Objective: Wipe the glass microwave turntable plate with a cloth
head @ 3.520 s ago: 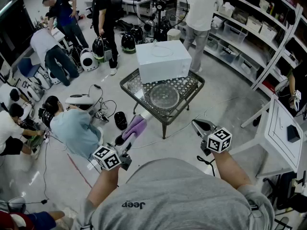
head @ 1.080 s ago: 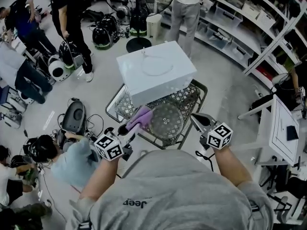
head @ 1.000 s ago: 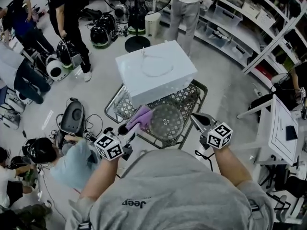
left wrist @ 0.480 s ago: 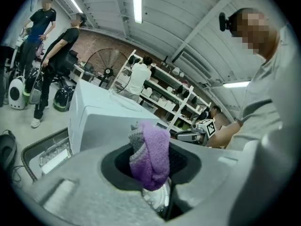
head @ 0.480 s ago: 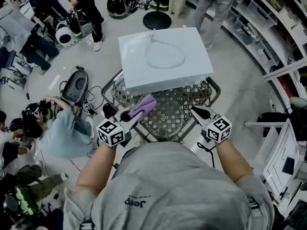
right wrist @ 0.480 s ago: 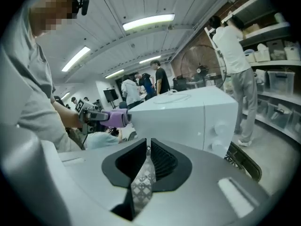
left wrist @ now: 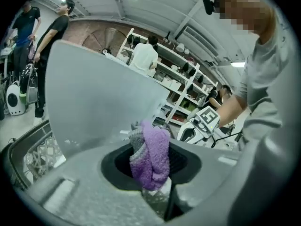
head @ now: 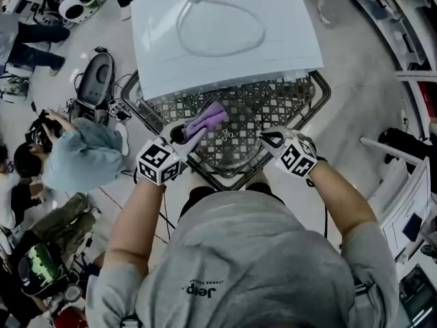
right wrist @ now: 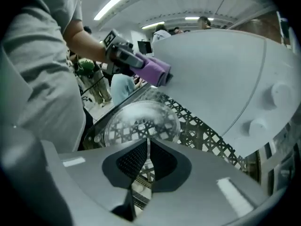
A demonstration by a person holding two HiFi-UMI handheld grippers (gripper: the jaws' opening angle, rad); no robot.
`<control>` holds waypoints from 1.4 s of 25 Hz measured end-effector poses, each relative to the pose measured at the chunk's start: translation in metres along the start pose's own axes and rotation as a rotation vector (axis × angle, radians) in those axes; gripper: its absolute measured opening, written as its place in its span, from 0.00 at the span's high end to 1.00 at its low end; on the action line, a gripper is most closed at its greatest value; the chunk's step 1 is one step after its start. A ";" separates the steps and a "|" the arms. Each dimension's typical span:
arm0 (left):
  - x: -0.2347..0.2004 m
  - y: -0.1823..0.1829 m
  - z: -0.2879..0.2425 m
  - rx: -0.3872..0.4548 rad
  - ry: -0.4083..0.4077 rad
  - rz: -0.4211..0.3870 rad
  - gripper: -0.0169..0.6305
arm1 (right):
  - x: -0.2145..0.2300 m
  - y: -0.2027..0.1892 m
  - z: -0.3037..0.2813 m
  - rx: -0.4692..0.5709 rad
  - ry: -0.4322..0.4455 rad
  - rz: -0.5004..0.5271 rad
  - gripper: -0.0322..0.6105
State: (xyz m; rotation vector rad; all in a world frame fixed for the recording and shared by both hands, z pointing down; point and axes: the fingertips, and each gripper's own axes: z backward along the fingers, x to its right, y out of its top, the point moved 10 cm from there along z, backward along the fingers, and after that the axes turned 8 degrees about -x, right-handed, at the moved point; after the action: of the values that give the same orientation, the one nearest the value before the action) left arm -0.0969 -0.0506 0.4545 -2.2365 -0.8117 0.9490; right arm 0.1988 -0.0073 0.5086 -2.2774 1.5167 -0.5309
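Two grippers flank the round clear glass turntable plate point(head: 229, 149), which lies flat on the lattice-patterned tabletop point(head: 290, 101) at six o'clock from the white box-shaped microwave point(head: 225, 33). The left gripper point(head: 184, 135), fingers pinching a folded purple cloth point(head: 206, 119), is at the plate's ten o'clock rim. The right gripper point(head: 272, 139), fingers pressed together on nothing, sits at three o'clock. The cloth likely sweeps toward four o'clock.

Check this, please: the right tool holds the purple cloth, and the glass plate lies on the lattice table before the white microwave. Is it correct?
No: the left tool holds the purple cloth, as the left gripper view shows; the right tool is shut on nothing. The glass plate does lie on the lattice table before the white microwave.
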 end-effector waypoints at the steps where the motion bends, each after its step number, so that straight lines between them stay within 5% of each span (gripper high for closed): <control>1: -0.004 -0.003 -0.007 -0.023 -0.018 -0.024 0.81 | -0.005 -0.003 -0.008 -0.035 -0.001 0.018 0.91; 8: -0.033 -0.016 -0.046 -0.092 -0.087 -0.163 0.81 | -0.022 -0.020 -0.048 -0.196 -0.044 0.095 0.93; 17: -0.048 -0.017 -0.070 -0.148 -0.102 -0.244 0.81 | -0.008 -0.018 -0.066 -0.265 -0.052 0.091 0.94; 30: 0.003 0.012 -0.141 -0.209 -0.152 -0.407 0.81 | -0.018 -0.003 -0.059 -0.295 -0.039 0.113 0.94; 35: 0.011 -0.004 -0.184 -0.297 -0.076 -0.531 0.81 | -0.014 -0.011 -0.064 -0.296 -0.035 0.100 0.94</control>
State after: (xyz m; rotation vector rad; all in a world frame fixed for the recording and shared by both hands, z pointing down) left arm 0.0491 -0.0885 0.5597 -2.0531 -1.5683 0.6888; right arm 0.1711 0.0046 0.5679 -2.3925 1.7817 -0.2504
